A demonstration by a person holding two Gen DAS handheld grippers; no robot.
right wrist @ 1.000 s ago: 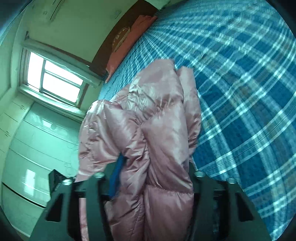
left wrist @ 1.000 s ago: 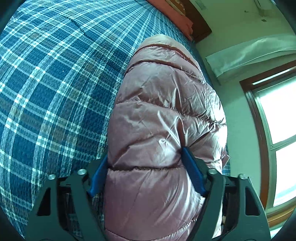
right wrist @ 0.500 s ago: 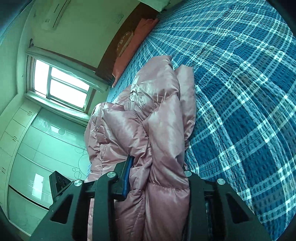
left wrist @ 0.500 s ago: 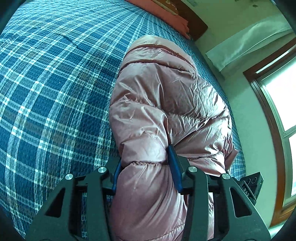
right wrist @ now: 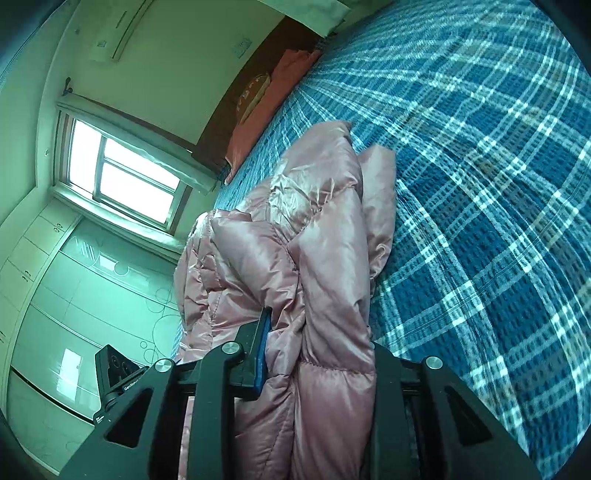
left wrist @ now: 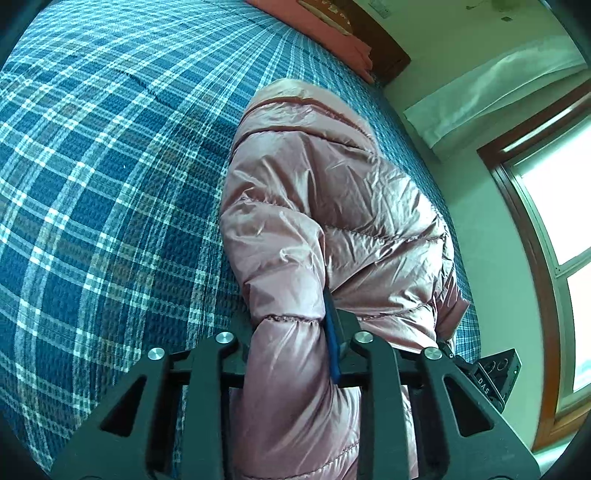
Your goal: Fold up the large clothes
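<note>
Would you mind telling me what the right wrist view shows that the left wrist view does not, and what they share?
Only the right wrist view shows the pale wardrobe with circle patterns and the wall air conditioner. Only the left wrist view shows the white curtain. Both show the shiny pink quilted down jacket clamped in the right gripper and the left gripper, on the blue plaid bedspread.

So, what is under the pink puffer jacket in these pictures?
Under the pink puffer jacket lies the blue plaid bedspread, visible all around it. The part directly beneath is covered, so anything there cannot be seen.
</note>
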